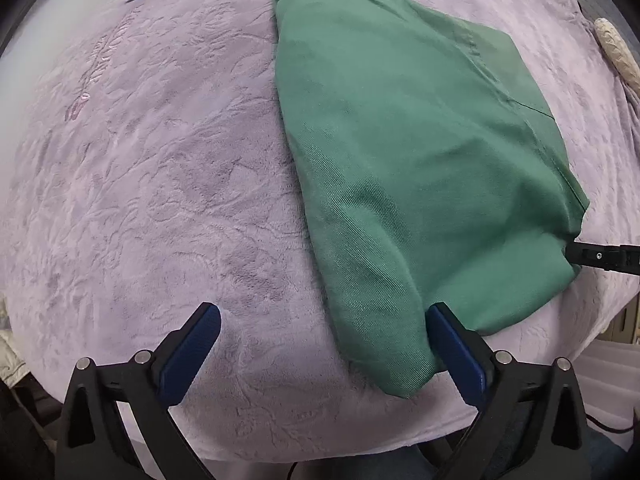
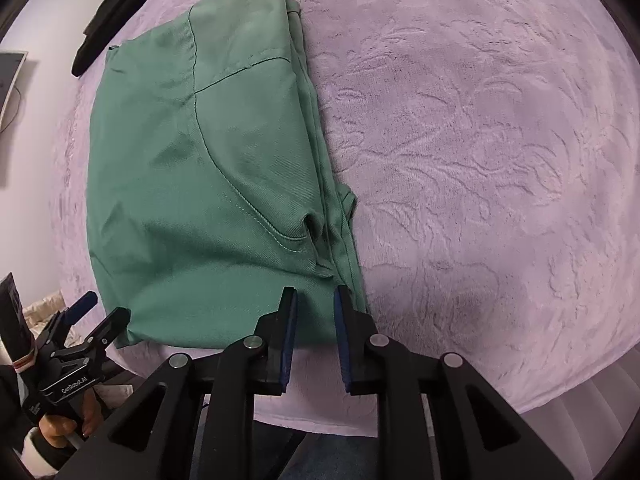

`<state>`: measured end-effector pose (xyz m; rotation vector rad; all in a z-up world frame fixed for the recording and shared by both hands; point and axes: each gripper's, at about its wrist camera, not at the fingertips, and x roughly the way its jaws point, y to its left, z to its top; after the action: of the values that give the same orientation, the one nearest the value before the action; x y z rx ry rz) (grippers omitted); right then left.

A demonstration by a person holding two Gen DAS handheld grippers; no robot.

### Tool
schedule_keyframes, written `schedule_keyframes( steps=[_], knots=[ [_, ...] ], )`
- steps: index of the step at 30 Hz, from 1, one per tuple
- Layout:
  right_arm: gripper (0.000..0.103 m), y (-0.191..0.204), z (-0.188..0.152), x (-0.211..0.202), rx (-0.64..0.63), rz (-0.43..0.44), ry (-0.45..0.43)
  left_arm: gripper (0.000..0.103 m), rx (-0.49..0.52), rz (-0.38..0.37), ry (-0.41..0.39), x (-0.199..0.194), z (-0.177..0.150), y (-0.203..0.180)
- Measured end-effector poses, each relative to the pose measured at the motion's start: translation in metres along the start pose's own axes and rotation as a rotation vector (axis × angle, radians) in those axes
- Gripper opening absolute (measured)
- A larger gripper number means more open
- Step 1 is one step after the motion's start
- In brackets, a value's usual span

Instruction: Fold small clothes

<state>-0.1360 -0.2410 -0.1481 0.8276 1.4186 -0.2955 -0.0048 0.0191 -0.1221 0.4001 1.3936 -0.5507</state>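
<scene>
**Folding nearly finished on the green garment**

Folding was judged to be well advanced: the green garment [image 1: 420, 168] was seen doubled over into a compact stack on the lilac blanket [image 1: 160, 160], in the right half of the left wrist view and the left half of the right wrist view. Stacked edges were shown along its right side there, with a curved seam and stitching across the top layer. The cloth was smooth, with slight puckers near the lower corner. The left gripper [image 1: 326, 330] was spread wide, nothing pinched, one finger beside the bottom fold. The right gripper [image 2: 316, 320] was narrowed at the garment's lower edge; whether cloth was pinched could not be told. Perhaps one more fold remained.
</scene>
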Motion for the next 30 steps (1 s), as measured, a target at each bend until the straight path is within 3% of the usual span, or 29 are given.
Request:
schedule_keyframes(
  steps=[4,14,15,18,23,27,30],
  knots=[
    [0.021,0.002,-0.005,0.006,0.000,-0.005,-0.003,0.103,-0.057,-0.044,0.023,0.004,-0.002,0.009],
    [0.022,0.019,-0.007,0.014,-0.029,-0.052,0.006,0.103,-0.022,-0.006,0.000,-0.002,0.001,-0.002],
    [0.029,0.020,-0.009,0.010,-0.029,-0.042,0.006,0.103,-0.026,-0.015,-0.003,-0.002,0.002,-0.003],
    [0.065,0.019,-0.013,0.003,-0.022,-0.051,0.005,0.103,-0.044,-0.025,0.026,0.001,0.004,0.000],
    [0.065,0.015,-0.022,-0.007,0.005,-0.035,0.006,0.103,-0.047,0.003,0.040,-0.001,0.009,0.001],
    [0.077,0.016,-0.028,-0.016,0.025,-0.026,-0.008,0.103,-0.053,0.027,0.044,-0.008,0.017,0.002],
    [0.079,0.022,-0.025,-0.027,0.026,-0.023,-0.031,0.103,-0.061,0.032,0.040,-0.016,0.024,0.003]
  ],
)
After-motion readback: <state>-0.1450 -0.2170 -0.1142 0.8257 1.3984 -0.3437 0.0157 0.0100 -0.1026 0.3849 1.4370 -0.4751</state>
